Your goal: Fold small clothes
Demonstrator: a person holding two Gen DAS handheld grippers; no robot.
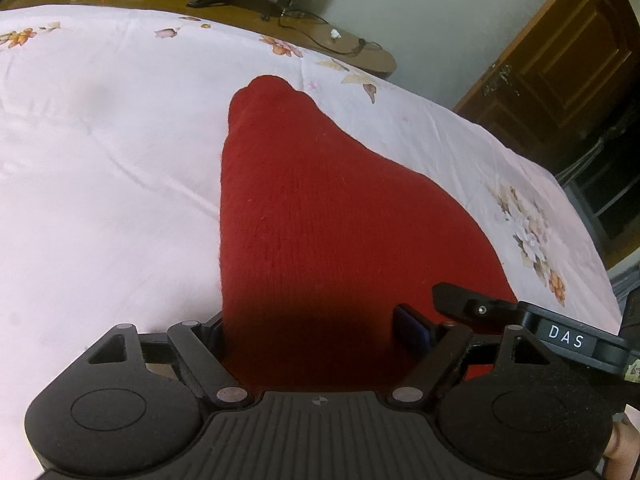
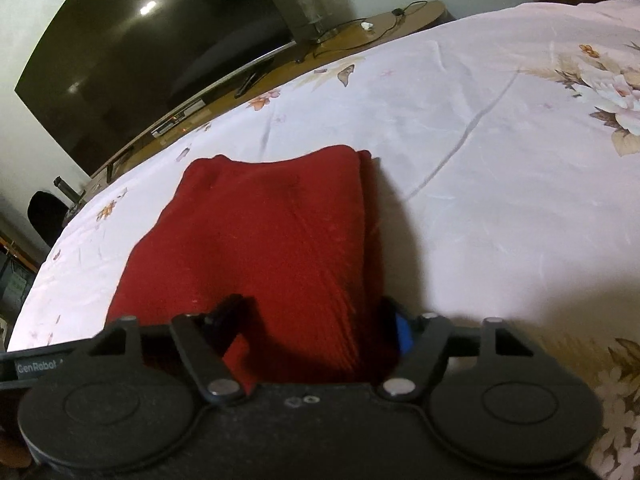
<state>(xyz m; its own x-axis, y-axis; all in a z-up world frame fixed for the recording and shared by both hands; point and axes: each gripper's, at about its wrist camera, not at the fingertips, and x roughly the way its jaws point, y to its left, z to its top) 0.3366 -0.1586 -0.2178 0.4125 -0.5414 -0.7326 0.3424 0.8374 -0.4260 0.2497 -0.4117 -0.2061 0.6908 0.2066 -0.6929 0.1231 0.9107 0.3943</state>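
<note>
A red knitted garment (image 1: 304, 216) lies folded on the floral bedsheet (image 1: 100, 140). In the left wrist view its near edge runs between the fingers of my left gripper (image 1: 316, 332), whose jaws stand wide apart around the cloth. The tip of the other gripper (image 1: 472, 304) shows at the right, over the cloth. In the right wrist view the red garment (image 2: 264, 240) fills the middle and its near edge lies between the spread fingers of my right gripper (image 2: 316, 328). Whether either gripper pinches the cloth is hidden by the fabric.
A wooden TV stand (image 2: 248, 76) with a large dark TV (image 2: 160, 52) and cables stands beyond the bed's far edge. A wooden door (image 1: 568, 52) is at the right. The bedsheet (image 2: 500, 160) spreads around the garment.
</note>
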